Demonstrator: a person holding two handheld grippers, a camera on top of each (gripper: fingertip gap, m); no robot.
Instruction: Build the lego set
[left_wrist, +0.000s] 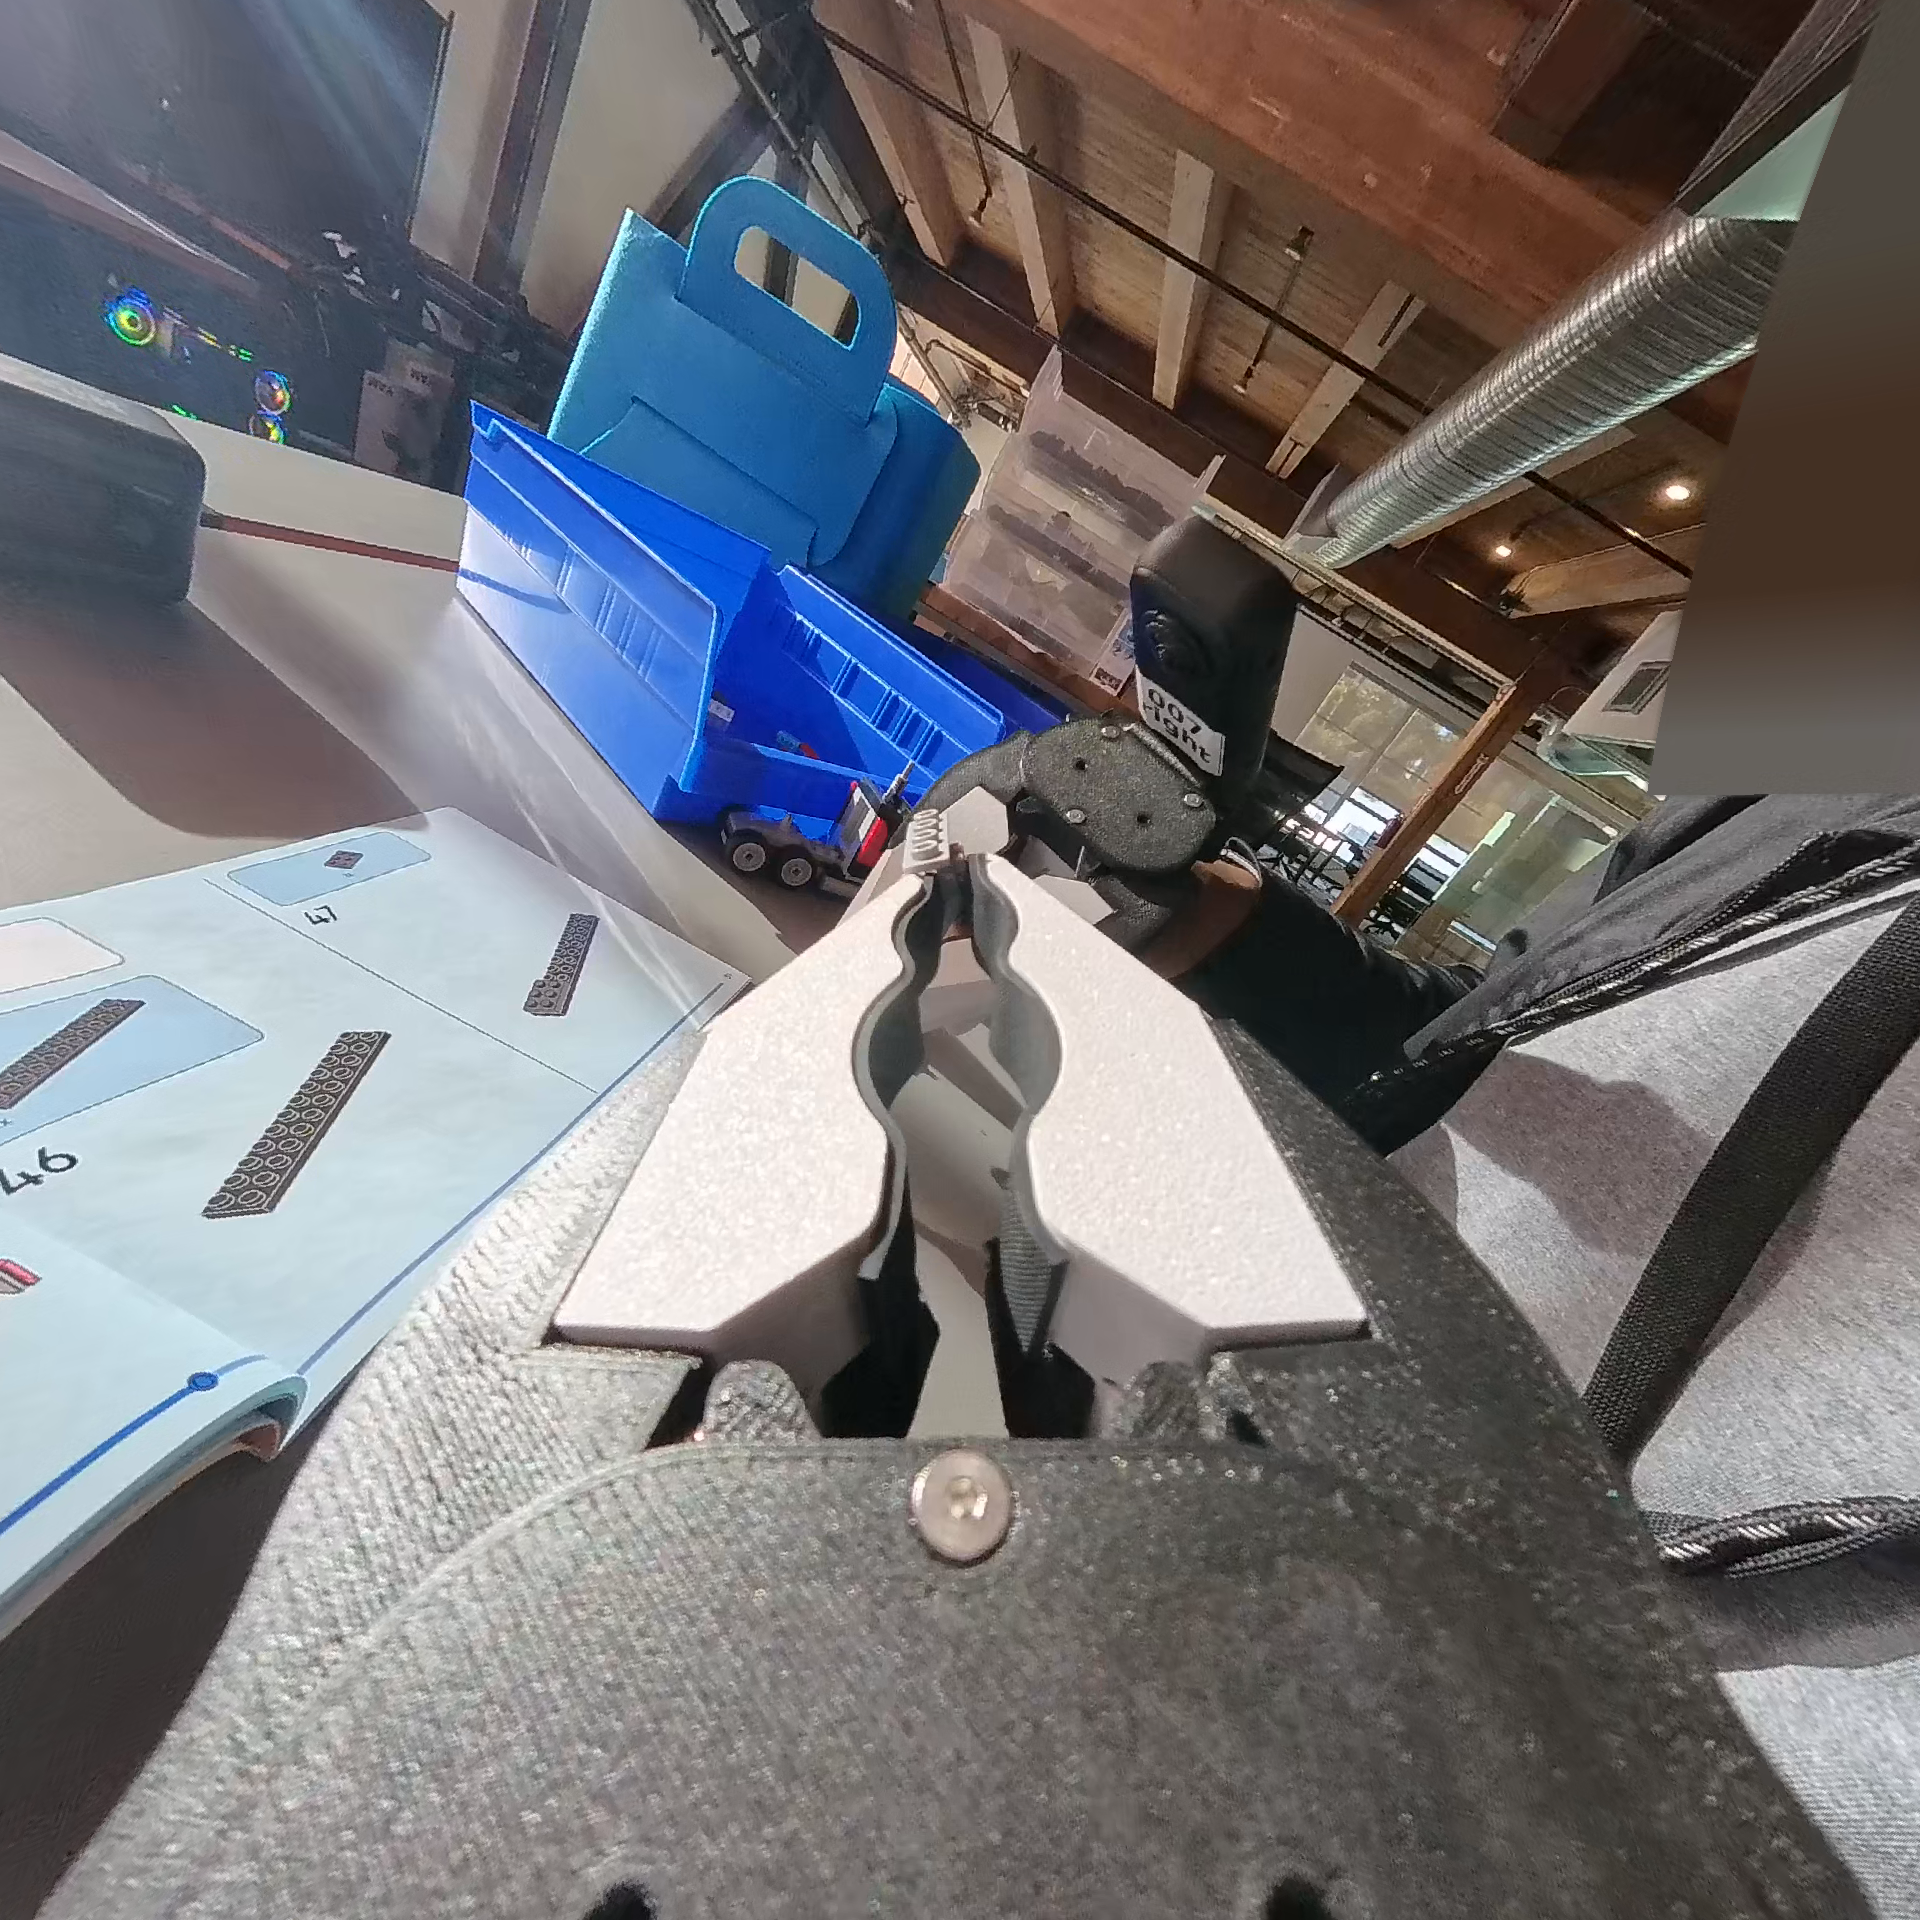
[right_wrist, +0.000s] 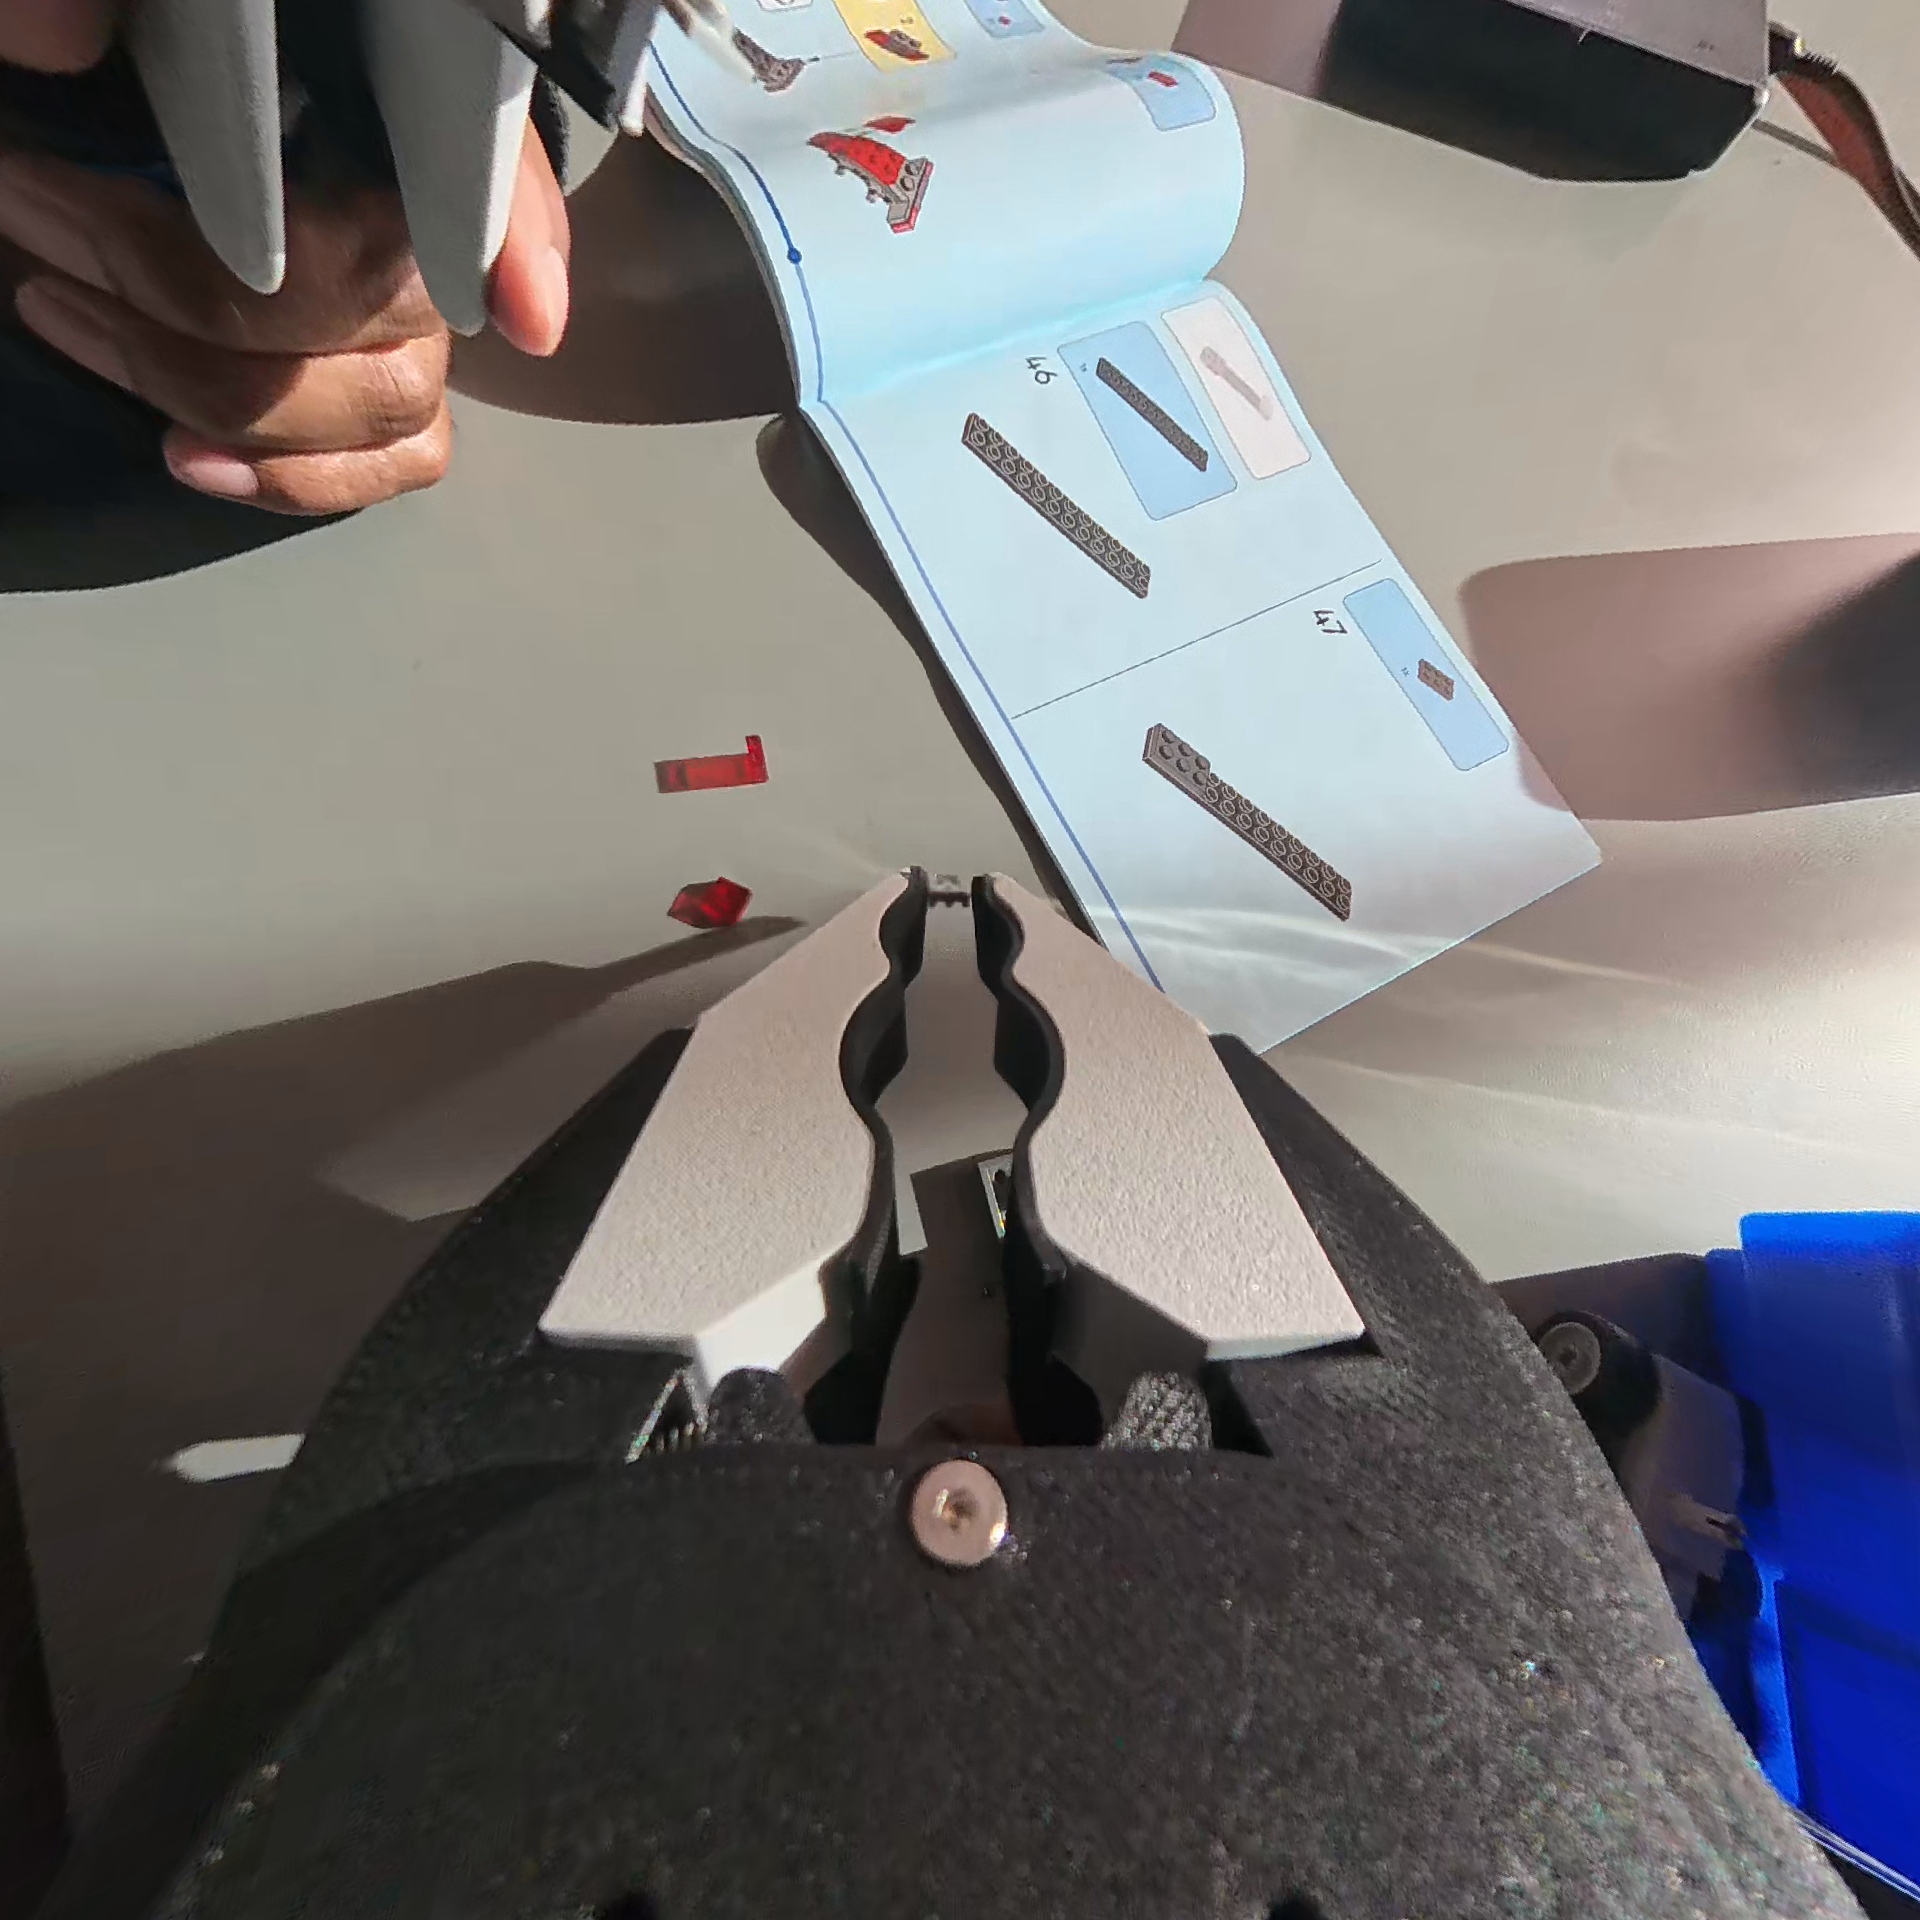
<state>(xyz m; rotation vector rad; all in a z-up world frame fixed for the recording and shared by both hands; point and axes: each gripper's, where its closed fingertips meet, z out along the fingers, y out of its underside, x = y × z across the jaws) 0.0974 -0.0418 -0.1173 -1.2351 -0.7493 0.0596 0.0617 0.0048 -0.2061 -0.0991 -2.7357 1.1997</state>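
My left gripper (left_wrist: 953, 883) is shut, its tips almost touching, with a dark sliver between them that I cannot identify. Just beyond it my right gripper (right_wrist: 948, 886) is shut on a small grey studded piece (right_wrist: 948, 883), which also shows in the left wrist view (left_wrist: 928, 840). A partly built truck (left_wrist: 805, 844) with grey wheels and blue and red parts stands on the table behind. Two red pieces (right_wrist: 712, 771) (right_wrist: 710, 901) lie on the table left of my right gripper's tips. The open instruction booklet (right_wrist: 1143, 582) (left_wrist: 260, 1039) lies flat.
Blue bins (left_wrist: 644, 623) and a blue felt bag (left_wrist: 769, 343) stand behind the truck; a blue bin (right_wrist: 1829, 1507) is at my right. A black box (left_wrist: 94, 499) sits at the far left. A hand (right_wrist: 312, 343) holds the left gripper. Grey fabric with black straps (left_wrist: 1714, 1143) lies at the right. My right fingertips sit around 11 centimeters from my left ones.
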